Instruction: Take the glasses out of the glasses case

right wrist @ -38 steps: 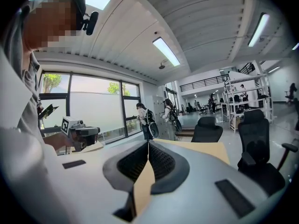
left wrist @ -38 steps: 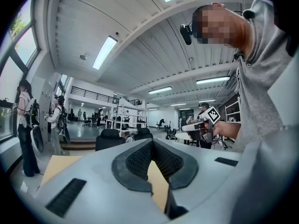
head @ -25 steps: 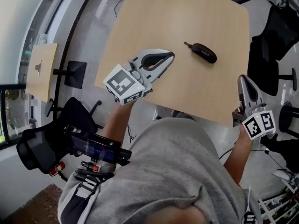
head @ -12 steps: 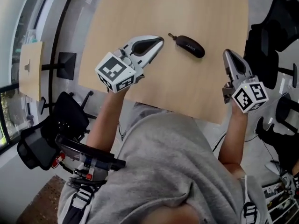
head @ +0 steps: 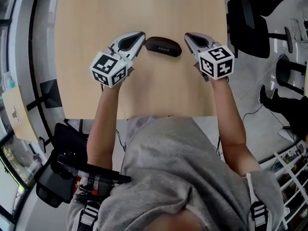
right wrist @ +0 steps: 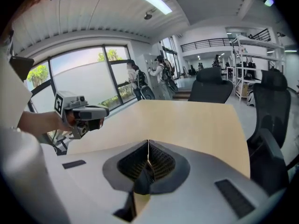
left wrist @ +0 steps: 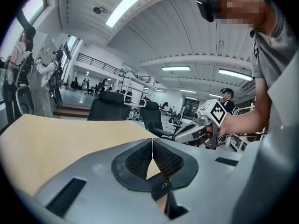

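Note:
A closed dark glasses case point(head: 163, 46) lies on the light wooden table point(head: 96, 13). My left gripper point(head: 140, 34) is shut and empty, its tip just left of the case's left end. My right gripper point(head: 187, 35), also shut and empty, sits just right of the case's right end. In the left gripper view the jaws point(left wrist: 152, 141) meet at their tips, with the case point(left wrist: 161, 185) dark below them and the right gripper point(left wrist: 196, 129) beyond. In the right gripper view the jaws point(right wrist: 148, 148) are together above the case point(right wrist: 142, 183), facing the left gripper point(right wrist: 86, 113).
Black office chairs point(head: 250, 18) stand right of the table, and more chairs point(left wrist: 110, 108) sit past its far edge. The table's near edge point(head: 144, 117) runs just in front of my body. People stand far off by the windows point(right wrist: 159, 73).
Both grippers have dropped and moved in over the table. They went from the near edge to either end of the case. The case has not been touched.

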